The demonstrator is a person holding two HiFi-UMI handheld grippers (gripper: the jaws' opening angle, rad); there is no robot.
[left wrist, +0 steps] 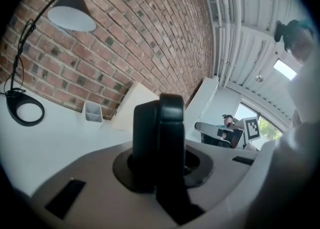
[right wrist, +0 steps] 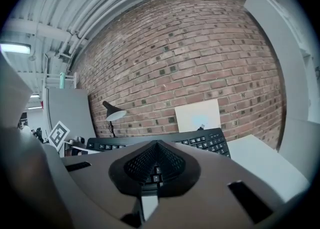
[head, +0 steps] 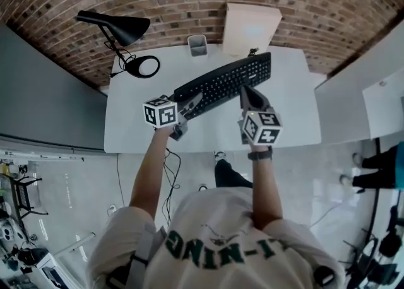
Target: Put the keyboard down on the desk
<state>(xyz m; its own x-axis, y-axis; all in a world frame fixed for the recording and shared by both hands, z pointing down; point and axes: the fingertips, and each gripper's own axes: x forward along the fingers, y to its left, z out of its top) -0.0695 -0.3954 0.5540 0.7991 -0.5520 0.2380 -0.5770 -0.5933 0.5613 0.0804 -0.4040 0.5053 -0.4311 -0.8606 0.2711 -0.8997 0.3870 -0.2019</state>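
Observation:
The black keyboard (head: 224,82) lies slanted over the white desk (head: 290,114), its left end nearer me. My left gripper (head: 189,106) is shut on that left end; in the left gripper view the keyboard (left wrist: 160,138) shows edge-on, pinched between the jaws of the left gripper (left wrist: 161,170). My right gripper (head: 247,95) grips the keyboard's front edge towards its right end. The right gripper view has the key rows (right wrist: 210,140) stretching away behind the right gripper (right wrist: 154,173), with keys showing in the gap. Whether the keyboard touches the desk I cannot tell.
A black desk lamp (head: 120,28) with a ring base (head: 142,65) stands at the desk's back left. A small grey pen cup (head: 197,45) and a white panel (head: 251,28) lean against the brick wall. Grey partitions flank the desk.

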